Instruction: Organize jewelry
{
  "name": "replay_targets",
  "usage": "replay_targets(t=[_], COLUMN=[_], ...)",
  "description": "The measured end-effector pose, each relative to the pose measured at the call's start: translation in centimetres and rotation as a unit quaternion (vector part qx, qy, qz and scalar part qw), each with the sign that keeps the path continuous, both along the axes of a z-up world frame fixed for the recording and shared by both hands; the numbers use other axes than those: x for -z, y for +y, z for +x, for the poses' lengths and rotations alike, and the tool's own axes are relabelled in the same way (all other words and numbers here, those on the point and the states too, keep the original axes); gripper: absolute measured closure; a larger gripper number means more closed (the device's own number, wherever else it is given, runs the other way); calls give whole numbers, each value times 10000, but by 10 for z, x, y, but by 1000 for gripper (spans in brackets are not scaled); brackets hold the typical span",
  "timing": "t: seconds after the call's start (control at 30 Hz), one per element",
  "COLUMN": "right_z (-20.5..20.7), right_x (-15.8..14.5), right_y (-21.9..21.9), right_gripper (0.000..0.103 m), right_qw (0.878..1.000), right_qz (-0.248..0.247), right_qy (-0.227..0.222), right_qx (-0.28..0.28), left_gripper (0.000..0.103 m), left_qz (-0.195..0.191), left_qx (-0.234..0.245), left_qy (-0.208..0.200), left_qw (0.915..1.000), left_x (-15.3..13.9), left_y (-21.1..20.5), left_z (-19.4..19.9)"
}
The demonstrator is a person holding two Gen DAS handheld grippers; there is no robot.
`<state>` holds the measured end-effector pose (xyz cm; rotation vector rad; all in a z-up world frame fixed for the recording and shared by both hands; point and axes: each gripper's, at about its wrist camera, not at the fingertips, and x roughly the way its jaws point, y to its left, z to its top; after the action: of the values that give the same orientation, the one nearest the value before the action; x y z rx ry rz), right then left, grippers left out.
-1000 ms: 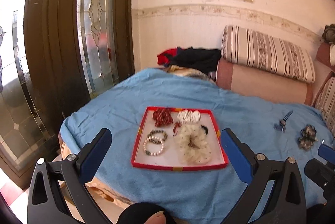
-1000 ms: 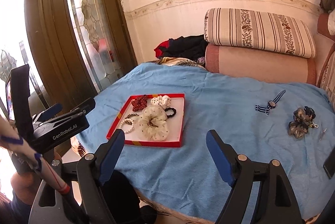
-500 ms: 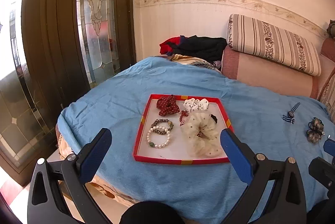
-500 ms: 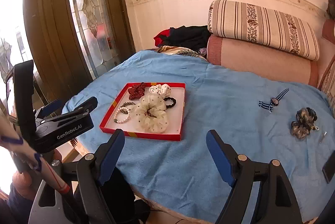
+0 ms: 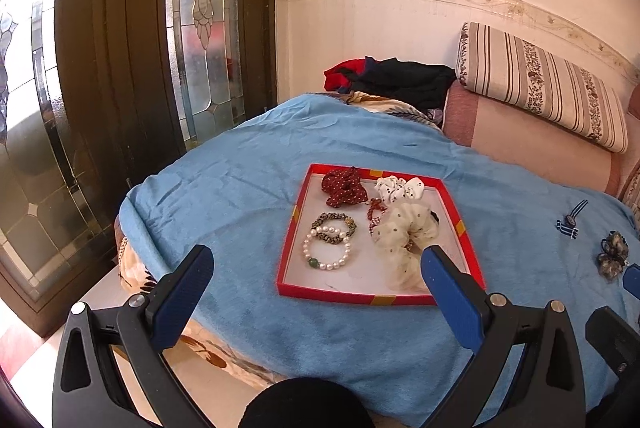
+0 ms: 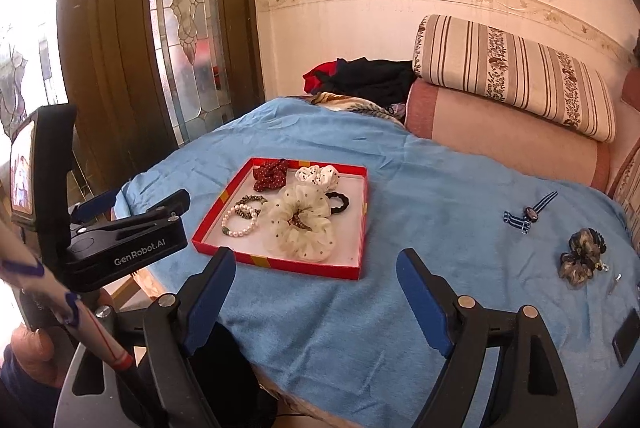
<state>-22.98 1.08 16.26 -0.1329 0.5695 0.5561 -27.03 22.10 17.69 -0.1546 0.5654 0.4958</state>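
Observation:
A red-rimmed tray (image 5: 287,248) (image 6: 280,262) lies on the blue bedspread. It holds a pearl bracelet (image 5: 328,265) (image 6: 236,224), a cream dotted scrunchie (image 5: 400,232) (image 6: 304,228), a red scrunchie (image 5: 344,186) and a white one (image 5: 400,188). Off to the right a striped blue hair clip (image 6: 524,218) and a dark scrunchie (image 6: 582,256) rest loose on the spread. My left gripper (image 5: 316,256) hangs open before the tray's near edge, empty. My right gripper (image 6: 316,256) has its jaws opening wide with nothing between them, short of the tray's right corner.
A striped bolster (image 6: 516,72) and pink cushion line the back of the bed, with dark clothes (image 6: 372,76) piled beside them. Glass doors (image 5: 200,28) stand on the left. A dark phone (image 6: 626,336) and a small pin (image 6: 614,284) lie near the right edge.
Both grippers have sunk and drawn nearer to the bed. The tray sits larger and further right in the left wrist view. Nothing was picked up.

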Motion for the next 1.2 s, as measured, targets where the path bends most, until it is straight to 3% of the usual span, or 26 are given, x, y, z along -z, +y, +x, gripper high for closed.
replay_targets(t=[1.2], right_z=[6], right_x=[5], right_y=[-5], right_gripper=[15], right_qw=[9998], right_qz=[18], right_qy=[151], right_qx=[87], left_gripper=[0], left_qz=[12], left_qx=[198], left_qy=[15], left_qw=[9998], left_x=[5], left_y=[-4], left_z=[1])
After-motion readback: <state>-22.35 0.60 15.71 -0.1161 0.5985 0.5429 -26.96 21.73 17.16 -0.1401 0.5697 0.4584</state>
